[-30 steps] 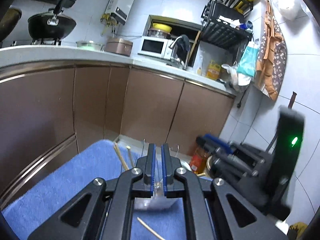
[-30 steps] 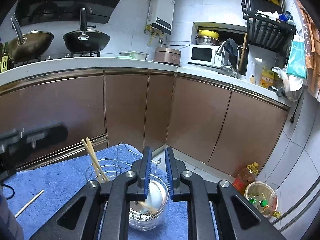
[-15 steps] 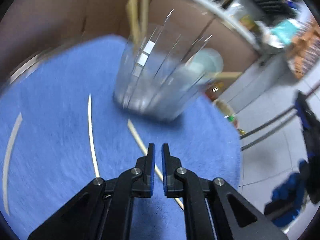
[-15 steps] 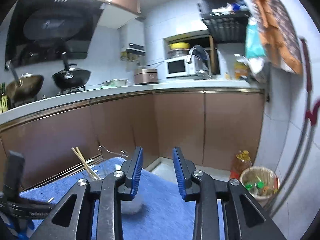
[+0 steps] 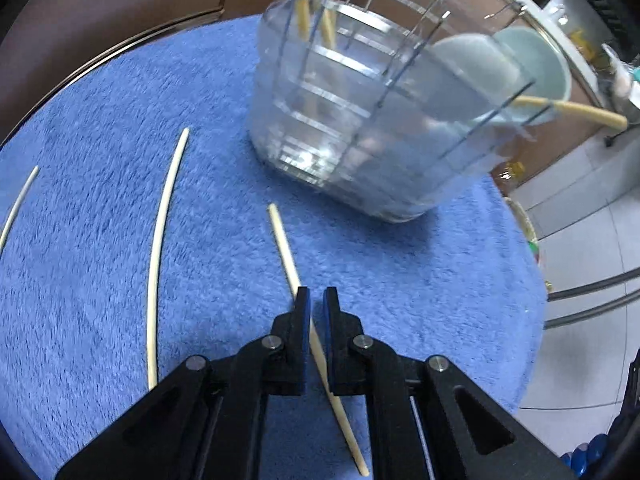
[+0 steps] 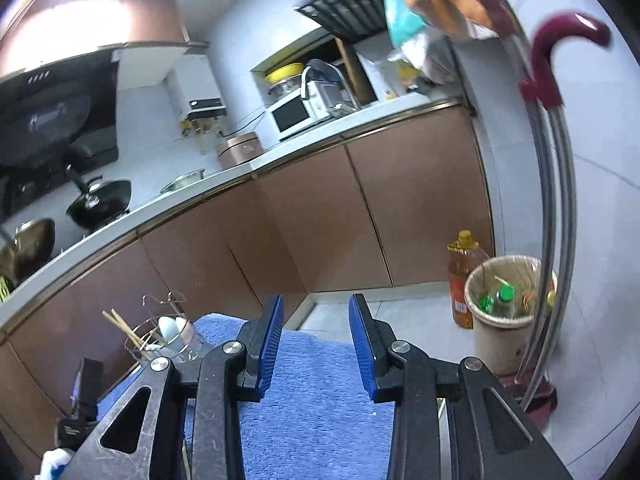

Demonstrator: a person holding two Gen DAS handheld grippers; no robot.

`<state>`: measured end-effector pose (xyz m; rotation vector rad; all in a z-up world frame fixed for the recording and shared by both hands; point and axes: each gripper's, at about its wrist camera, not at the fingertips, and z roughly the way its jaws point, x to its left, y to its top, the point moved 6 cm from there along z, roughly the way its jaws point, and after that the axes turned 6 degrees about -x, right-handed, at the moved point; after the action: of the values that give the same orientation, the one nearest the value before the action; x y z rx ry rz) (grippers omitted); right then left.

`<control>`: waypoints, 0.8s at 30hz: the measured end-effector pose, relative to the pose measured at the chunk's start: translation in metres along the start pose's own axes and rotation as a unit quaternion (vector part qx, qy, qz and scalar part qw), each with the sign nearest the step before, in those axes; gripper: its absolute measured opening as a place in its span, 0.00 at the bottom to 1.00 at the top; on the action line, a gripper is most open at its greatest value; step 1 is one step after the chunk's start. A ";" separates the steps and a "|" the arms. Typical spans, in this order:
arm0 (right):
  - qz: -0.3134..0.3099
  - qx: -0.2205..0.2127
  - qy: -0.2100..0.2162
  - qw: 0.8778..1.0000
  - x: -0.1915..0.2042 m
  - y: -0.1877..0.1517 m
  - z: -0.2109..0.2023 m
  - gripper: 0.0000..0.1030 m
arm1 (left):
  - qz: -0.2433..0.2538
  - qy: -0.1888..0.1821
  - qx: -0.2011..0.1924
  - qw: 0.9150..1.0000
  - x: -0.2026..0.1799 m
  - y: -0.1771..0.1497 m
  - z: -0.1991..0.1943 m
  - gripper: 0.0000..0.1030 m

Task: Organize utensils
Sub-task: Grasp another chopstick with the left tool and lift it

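Three pale chopsticks lie on the blue towel (image 5: 100,120): one (image 5: 284,248) runs under my left gripper (image 5: 316,296), another (image 5: 160,240) lies to its left, and a third (image 5: 18,208) sits at the left edge. The left gripper is shut, points steeply down, and hovers just over the first chopstick without holding it. A clear wire-framed utensil holder (image 5: 360,120) stands beyond, with chopsticks (image 5: 308,0) and a pale green spoon (image 5: 520,64) inside. My right gripper (image 6: 316,340) is off to the right of the holder (image 6: 164,340), its jaws opening with nothing between them.
Brown kitchen cabinets (image 6: 320,220) run behind the towel-covered table (image 6: 320,400). On the floor to the right stand a lined waste bin (image 6: 508,312) and an oil bottle (image 6: 464,280). A metal stand with twin poles (image 6: 556,200) rises at the far right.
The left gripper has tipped down and dropped toward the towel, ending over a loose chopstick. The right gripper has swung right, away from the holder, rolled, and spread its jaws.
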<state>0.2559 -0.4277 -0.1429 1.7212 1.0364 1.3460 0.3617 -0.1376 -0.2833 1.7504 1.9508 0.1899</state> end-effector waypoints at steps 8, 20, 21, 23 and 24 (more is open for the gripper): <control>0.038 -0.003 0.004 0.999 -0.016 0.003 -0.004 0.31 | 0.005 0.027 -0.007 1.000 -0.001 0.008 0.001 0.40; 0.036 0.005 0.007 0.999 -0.014 0.000 0.001 0.31 | 0.019 0.065 0.017 0.998 -0.021 0.016 0.032 0.15; 0.037 0.006 0.007 0.999 -0.014 -0.001 0.001 0.31 | 0.020 0.070 0.018 0.997 -0.023 0.016 0.033 0.14; 0.038 0.007 0.006 0.999 -0.014 -0.001 0.001 0.31 | 0.023 0.077 0.023 0.996 -0.029 0.017 0.037 0.14; 0.038 0.007 0.006 0.999 -0.014 -0.002 0.002 0.31 | 0.023 0.082 0.027 0.996 -0.032 0.019 0.039 0.13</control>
<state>0.2555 -0.4395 -0.1503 1.7801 0.9984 1.4021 0.3980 -0.1741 -0.2998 1.8677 2.0486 0.3092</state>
